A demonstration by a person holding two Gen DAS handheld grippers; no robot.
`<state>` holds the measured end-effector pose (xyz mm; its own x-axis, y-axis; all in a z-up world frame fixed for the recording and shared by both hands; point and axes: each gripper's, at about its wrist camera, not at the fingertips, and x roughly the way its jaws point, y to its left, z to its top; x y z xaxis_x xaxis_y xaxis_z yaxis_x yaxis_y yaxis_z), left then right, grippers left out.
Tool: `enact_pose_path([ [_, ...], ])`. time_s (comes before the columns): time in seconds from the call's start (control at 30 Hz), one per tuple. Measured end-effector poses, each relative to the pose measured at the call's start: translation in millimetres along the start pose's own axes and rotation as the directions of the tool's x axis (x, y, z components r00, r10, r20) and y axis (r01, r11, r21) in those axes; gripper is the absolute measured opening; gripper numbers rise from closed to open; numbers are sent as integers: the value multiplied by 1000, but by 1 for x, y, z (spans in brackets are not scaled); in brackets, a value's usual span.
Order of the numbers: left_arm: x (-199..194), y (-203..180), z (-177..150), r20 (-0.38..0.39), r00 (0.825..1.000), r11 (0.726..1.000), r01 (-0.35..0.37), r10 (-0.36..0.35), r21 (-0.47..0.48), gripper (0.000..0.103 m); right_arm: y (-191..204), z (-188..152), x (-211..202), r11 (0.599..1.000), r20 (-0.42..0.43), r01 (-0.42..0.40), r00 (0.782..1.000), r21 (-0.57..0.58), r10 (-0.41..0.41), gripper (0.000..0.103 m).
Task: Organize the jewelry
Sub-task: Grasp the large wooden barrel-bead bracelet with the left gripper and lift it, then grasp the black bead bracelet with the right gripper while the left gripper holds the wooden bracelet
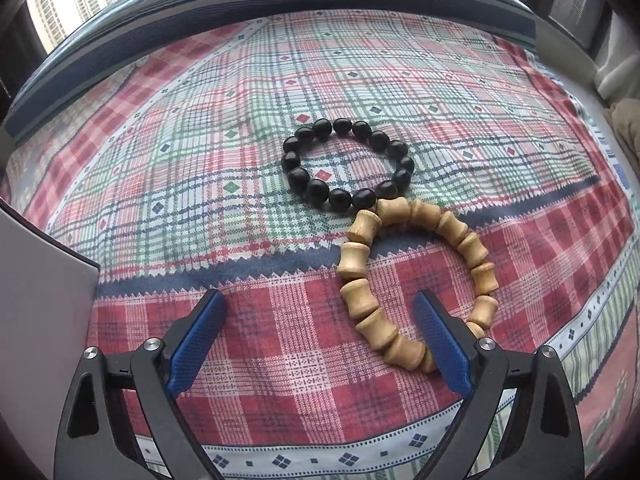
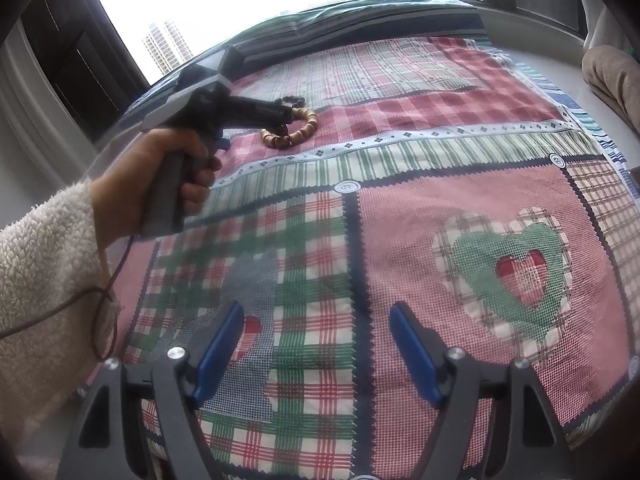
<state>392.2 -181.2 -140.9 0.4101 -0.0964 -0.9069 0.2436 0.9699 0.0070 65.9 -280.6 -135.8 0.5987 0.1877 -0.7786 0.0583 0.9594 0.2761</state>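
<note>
So there are two bead bracelets lying on a patchwork plaid cloth (image 1: 200,184): a wooden bracelet (image 1: 416,284) made of chunky bamboo-shaped beads, and a black bead bracelet (image 1: 347,162) just past it, and the two look like they touch where the loops meet. The left gripper (image 1: 320,320) is spread wide and low over the wooden one, with its right finger sitting inside or over the near part of the loop and the near-left arc of beads lying between the two blue pads (image 1: 196,344). Nothing is pinched yet. The right gripper (image 2: 316,340) is also spread, holding nothing, over a bare patch of cloth well away from the jewelry; from its camera you can see the left hand (image 2: 176,176) on the other tool's handle out by the bracelets. My guess on handling: both are light, strung on elastic, so the loop is floppy even though each bead is hard. The wooden beads are waisted, which should give the pads something to bite; the black ones look glossy and round, so probably slippier. I'd pinch across one or two beads on the near arc and lift slowly, because the rest will dangle and might drag the black one along.
</note>
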Motion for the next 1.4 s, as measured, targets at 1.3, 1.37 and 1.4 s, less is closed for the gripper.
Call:
enact_pose_path([
  [1.3, -175, 78, -125, 234, 936, 952, 292, -264, -93, 13, 24, -6, 9, 999, -33, -25, 999, -26, 24, 77],
  [1.37, -180, 80, -129, 241, 932, 949, 301, -271, -95, 13, 27, -7, 10, 999, -37, -29, 999, -29, 28, 77],
  [1.4, -183, 80, -131, 242, 930, 948, 305, -275, -94, 13, 28, -7, 10, 999, -38, -30, 999, -32, 29, 77],
])
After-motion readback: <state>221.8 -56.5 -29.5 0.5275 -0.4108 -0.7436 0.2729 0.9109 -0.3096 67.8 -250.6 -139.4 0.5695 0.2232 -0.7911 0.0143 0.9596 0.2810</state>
